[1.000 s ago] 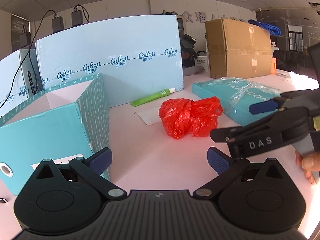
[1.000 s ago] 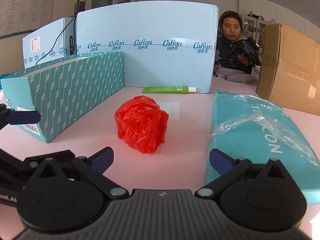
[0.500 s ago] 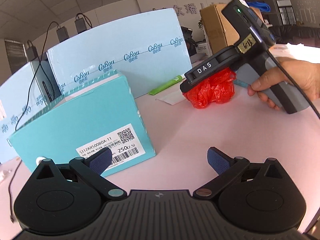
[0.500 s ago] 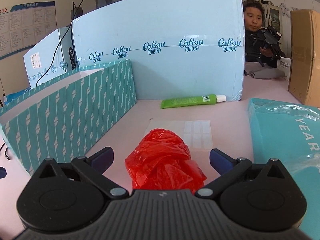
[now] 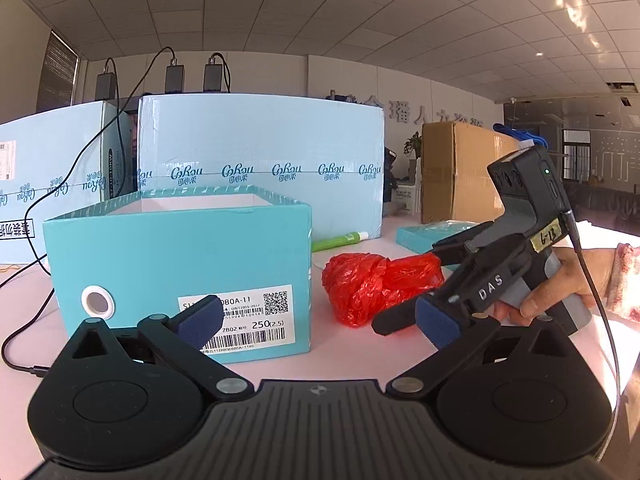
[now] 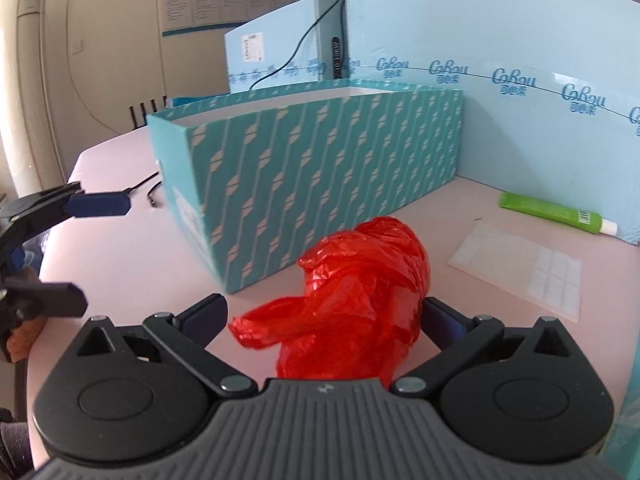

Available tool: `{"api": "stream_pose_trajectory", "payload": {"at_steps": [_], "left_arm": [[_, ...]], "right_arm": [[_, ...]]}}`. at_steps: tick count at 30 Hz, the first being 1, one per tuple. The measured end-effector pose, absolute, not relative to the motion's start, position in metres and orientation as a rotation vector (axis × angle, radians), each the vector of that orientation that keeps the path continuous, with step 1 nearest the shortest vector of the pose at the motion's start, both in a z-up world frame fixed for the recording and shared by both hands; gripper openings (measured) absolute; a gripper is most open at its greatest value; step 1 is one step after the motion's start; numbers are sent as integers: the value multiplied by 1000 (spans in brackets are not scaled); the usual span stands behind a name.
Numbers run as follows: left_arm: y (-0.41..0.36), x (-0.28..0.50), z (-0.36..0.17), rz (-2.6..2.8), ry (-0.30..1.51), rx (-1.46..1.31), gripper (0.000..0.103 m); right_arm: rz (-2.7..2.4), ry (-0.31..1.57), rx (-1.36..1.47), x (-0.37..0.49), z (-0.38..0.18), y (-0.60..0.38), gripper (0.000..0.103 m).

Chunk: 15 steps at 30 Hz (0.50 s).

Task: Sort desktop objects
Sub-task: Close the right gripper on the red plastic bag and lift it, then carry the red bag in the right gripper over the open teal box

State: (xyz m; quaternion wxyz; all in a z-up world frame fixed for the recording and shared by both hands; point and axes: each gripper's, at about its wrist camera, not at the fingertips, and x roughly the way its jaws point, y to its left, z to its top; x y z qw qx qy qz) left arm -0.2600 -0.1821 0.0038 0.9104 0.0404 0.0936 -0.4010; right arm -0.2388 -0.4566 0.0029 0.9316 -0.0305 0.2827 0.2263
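The pink desk point(image 6: 120, 248) carries everything here, with tall pale blue boards point(image 5: 260, 168) standing along its back edge. Next in size is the open teal box point(image 6: 320, 172), patterned on its long side and bearing a barcode label point(image 5: 248, 320) on the short end that faces my left claw point(image 5: 320, 320). That left claw hangs open and empty just in front of the label – its two blue pads spread wide. A flat teal lid point(image 5: 424, 232) lies further right, near a brown carton point(image 5: 460, 176). The red plastic bag point(image 6: 360, 292) sits crumpled on the desk just beside the box's long side, and my right claw point(image 6: 324, 320) has its fingers on either side of it: the right pad touches the plastic, the left pad stands a little clear, so the jaws are not closed on it. Beyond the bag lies a clear sheet of stickers point(image 6: 520, 268), and against the blue board a green tube point(image 6: 556, 212) – smallest of the lot
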Motion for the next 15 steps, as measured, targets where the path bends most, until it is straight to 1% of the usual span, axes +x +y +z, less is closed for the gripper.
{"api": "stream_pose_trajectory", "payload": {"at_steps": [3, 9, 12, 15], "left_arm": [[-161, -263, 0, -846, 186, 8, 103], [-138, -241, -2, -762, 340, -164, 103], [-144, -230, 5, -638, 387, -101, 103], [-162, -225, 10, -591, 406, 12, 103]], "right_arm": [[543, 574, -125, -265, 4, -441, 103], [757, 516, -120, -310, 13, -432, 103], [632, 455, -59, -315, 16, -451, 103], [392, 431, 163, -304, 16, -483, 103]]}}
